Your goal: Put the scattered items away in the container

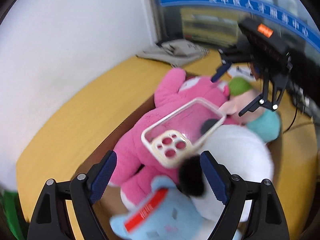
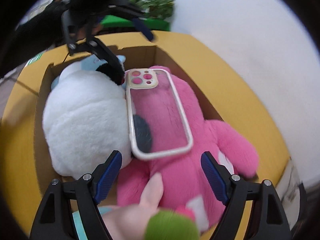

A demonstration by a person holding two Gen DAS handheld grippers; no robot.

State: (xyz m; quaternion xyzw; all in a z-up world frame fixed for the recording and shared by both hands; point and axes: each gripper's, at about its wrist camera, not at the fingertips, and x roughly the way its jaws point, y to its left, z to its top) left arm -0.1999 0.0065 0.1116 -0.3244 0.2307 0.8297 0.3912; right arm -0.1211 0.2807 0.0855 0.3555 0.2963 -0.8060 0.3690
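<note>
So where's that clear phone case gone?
The phone case lies in the cardboard box, atop the pink plush, beside the white plush, central in both wrist views.

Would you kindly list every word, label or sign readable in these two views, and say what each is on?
Nothing reads with certainty.
Blue banner: white Chinese characters, too blurred to quote.
Red box on the blue plush: white print, blurred.
Orange label on the right gripper: unreadable.
Phone case: no text visible.

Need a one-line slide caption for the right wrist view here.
Open right hand-held gripper above a cardboard box holding pink and white plush toys, clear phone case on top.
</note>
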